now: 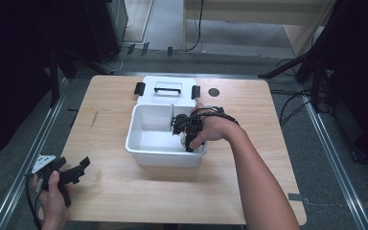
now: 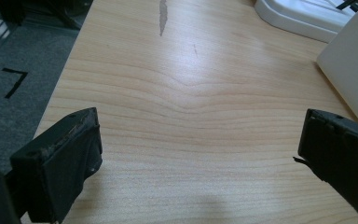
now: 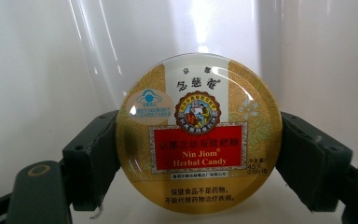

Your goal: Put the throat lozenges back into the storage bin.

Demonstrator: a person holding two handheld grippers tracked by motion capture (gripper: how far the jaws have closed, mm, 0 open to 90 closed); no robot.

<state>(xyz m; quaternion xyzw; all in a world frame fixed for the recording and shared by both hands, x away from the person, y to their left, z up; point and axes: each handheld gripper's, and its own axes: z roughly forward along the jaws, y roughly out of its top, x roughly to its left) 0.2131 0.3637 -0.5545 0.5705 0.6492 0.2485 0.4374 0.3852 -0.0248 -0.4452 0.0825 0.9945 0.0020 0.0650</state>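
A round gold candy tin with a red label reading "Nin Jiom Herbal Candy" sits upright between the jaws of my right gripper, which is shut on its two edges. In the high view my right gripper reaches down into the right half of a white plastic bin, and white walls surround the tin. My left gripper rests at the table's front left corner, well apart from the bin. Its jaws stand wide open over bare wood with nothing between them.
The bin's white lid with black latches lies flat just behind it. A partition splits the bin. A small dark round mark is on the wooden table. The bin wall rises at the right of the left gripper view.
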